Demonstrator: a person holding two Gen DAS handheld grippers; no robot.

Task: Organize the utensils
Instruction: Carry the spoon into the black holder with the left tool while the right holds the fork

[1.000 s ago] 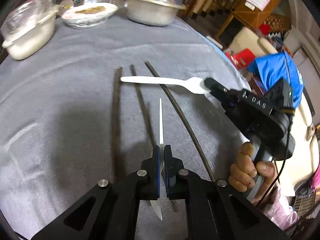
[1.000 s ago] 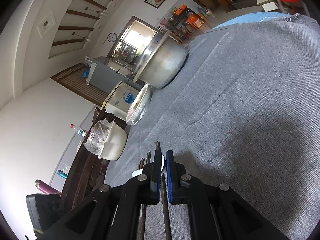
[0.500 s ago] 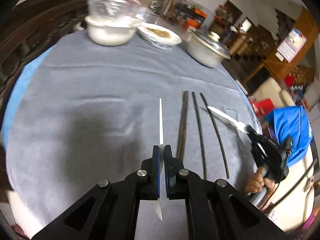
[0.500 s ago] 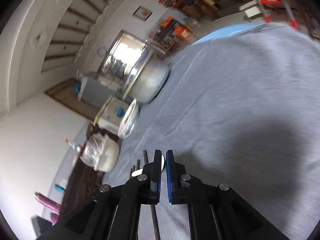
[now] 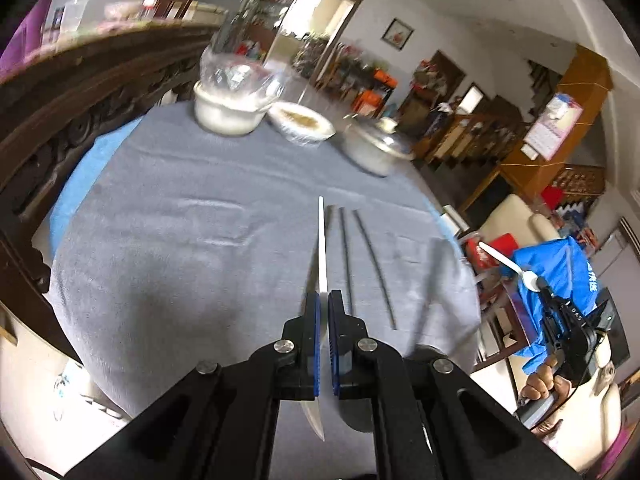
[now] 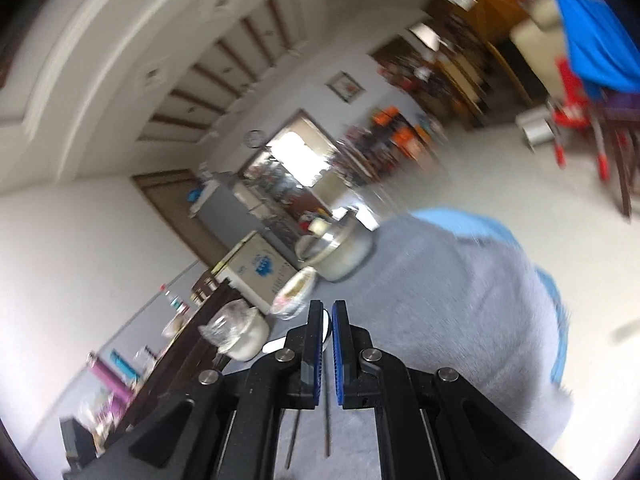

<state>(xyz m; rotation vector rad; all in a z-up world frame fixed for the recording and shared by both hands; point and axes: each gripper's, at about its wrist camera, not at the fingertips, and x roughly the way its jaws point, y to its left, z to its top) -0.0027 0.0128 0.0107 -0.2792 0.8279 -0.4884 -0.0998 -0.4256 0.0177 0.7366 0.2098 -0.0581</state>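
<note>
**Tongs and utensils, both lifted off the desk**

Left tongs (image 5: 324, 304): clamped on a white knife (image 5: 322, 248), blade edge-on, held above the grey-clothed desk (image 5: 180, 240). Right tongs (image 5: 541, 285): clamped on a white fork (image 5: 505, 263), held off the desk's right edge, past the cloth. Three dark sticks (image 5: 362, 256): lying side by side on the cloth, just right of the knife. Covered bowl (image 5: 230, 110), dish (image 5: 302, 124), lidded pot (image 5: 376, 150): along the far edge. Right view blurred.
</note>
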